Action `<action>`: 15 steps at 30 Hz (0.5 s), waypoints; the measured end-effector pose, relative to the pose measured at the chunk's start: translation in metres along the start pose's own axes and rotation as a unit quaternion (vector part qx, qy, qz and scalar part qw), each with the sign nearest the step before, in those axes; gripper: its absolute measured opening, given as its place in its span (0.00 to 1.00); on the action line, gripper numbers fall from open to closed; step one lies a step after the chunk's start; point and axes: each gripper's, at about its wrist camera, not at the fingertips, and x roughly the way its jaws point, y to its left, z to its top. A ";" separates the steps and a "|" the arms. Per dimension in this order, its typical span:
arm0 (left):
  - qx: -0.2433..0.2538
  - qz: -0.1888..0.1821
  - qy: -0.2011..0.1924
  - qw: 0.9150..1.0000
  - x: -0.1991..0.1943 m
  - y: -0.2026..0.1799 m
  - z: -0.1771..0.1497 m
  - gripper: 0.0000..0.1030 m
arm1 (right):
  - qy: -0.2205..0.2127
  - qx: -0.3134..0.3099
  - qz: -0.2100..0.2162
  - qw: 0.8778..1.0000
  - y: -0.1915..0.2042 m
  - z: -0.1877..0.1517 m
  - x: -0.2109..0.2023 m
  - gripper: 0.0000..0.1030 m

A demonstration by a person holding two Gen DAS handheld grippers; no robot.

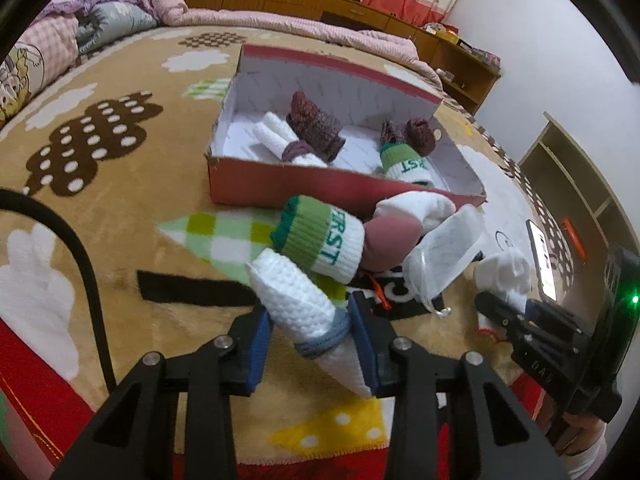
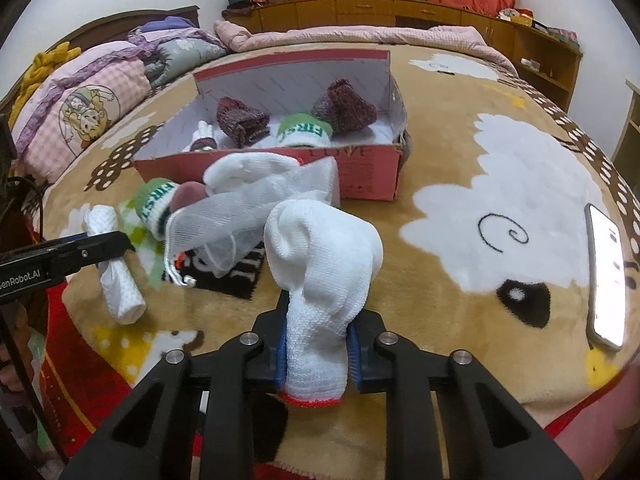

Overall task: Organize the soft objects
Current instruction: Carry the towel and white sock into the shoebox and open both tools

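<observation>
My left gripper (image 1: 310,344) is shut on a rolled white knit cloth (image 1: 296,296) bound with a grey band, lifted above the blanket; the same roll (image 2: 116,264) shows at the left of the right wrist view. My right gripper (image 2: 316,344) is shut on a white sock with a red cuff (image 2: 320,272). A red shoebox (image 1: 280,184) lies ahead with a white roll (image 1: 280,138), dark maroon socks (image 1: 316,124) and a green-white sock (image 1: 408,166) inside. In front of the box lie another green-white sock (image 1: 320,236), a pink soft item (image 1: 388,240), a white sock (image 1: 416,206) and a mesh bag (image 1: 444,256).
Everything rests on a tan patterned blanket (image 2: 460,152) over a bed. A lit phone (image 2: 608,276) lies at the right. Folded quilts and pillows (image 2: 92,108) are piled at the back left, wooden cabinets (image 2: 400,12) behind. A black cable (image 1: 80,256) crosses the left.
</observation>
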 end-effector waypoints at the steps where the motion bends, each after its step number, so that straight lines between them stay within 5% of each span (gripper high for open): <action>1: 0.002 -0.001 -0.004 1.000 -0.003 -0.001 0.001 0.38 | -0.003 -0.001 0.001 1.000 0.001 0.001 -0.002 0.23; 15: 0.025 0.015 -0.050 0.998 -0.028 -0.005 0.031 0.38 | -0.030 -0.025 0.006 0.999 0.011 0.022 -0.020 0.23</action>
